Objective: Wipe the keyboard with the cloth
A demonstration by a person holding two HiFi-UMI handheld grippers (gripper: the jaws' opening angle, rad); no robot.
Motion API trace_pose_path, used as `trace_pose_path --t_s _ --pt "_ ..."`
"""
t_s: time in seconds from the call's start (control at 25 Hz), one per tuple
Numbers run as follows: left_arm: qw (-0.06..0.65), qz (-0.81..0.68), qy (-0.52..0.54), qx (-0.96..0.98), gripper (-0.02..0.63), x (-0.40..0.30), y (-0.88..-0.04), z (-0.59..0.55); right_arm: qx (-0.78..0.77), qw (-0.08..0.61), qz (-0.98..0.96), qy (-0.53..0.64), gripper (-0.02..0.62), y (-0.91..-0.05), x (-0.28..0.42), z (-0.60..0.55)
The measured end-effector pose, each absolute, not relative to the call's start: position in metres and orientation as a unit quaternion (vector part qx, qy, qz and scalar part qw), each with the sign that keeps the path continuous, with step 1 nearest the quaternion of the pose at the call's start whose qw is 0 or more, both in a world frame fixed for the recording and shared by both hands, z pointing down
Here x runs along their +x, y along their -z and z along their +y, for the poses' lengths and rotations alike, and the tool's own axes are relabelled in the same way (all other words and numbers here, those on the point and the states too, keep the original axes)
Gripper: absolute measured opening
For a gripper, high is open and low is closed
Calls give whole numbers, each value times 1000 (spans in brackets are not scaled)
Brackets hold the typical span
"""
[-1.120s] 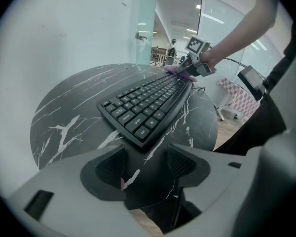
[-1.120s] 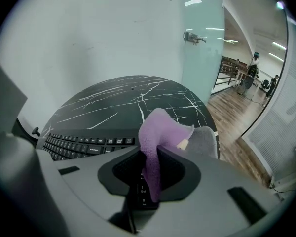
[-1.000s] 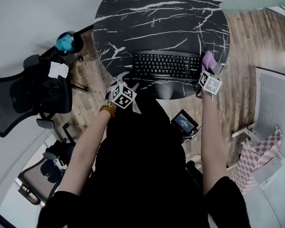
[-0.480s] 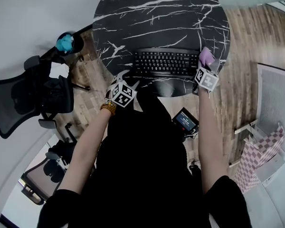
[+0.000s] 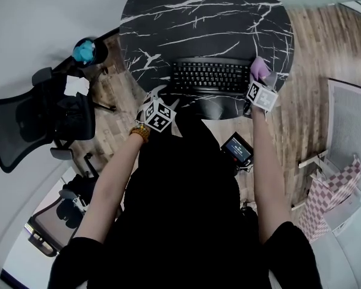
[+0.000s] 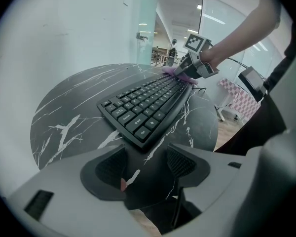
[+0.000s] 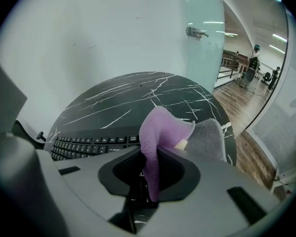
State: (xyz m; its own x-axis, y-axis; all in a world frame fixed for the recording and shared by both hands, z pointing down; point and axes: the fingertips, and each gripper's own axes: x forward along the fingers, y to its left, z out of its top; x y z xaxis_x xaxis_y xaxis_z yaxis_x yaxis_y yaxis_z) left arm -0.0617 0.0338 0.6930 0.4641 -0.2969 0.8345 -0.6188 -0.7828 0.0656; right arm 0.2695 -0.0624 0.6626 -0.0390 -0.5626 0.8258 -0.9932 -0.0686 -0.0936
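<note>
A black keyboard [image 5: 210, 77] lies at the near edge of a round black marble table [image 5: 204, 17]. My right gripper [image 5: 257, 82] is at the keyboard's right end, shut on a purple cloth [image 5: 260, 69] that sticks out past the jaws. In the right gripper view the cloth [image 7: 160, 132] stands pinched between the jaws of that gripper [image 7: 153, 177], a grey fold [image 7: 210, 138] beside it and the keyboard [image 7: 89, 144] to the left. My left gripper [image 5: 159, 99] hovers off the keyboard's near left corner. It [image 6: 145, 164] is open and empty, facing the keyboard [image 6: 148, 102].
A black office chair [image 5: 30, 122] and a stand holding something blue [image 5: 83, 52] are left of the table. A small device with a lit screen [image 5: 237, 149] hangs at the person's waist. A checkered object [image 5: 334, 188] sits at the right on the wood floor.
The right gripper with the cloth has edged slightly forward along the keyboard's right end. The left gripper has hardly moved.
</note>
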Motion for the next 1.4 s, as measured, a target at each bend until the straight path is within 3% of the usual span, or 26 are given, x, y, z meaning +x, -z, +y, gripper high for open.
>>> trace_pose_path --t_s 1.4 --pt "187 -274 -443 833 256 -62 -694 34 588 313 -650 -366 84 -665 200 -56"
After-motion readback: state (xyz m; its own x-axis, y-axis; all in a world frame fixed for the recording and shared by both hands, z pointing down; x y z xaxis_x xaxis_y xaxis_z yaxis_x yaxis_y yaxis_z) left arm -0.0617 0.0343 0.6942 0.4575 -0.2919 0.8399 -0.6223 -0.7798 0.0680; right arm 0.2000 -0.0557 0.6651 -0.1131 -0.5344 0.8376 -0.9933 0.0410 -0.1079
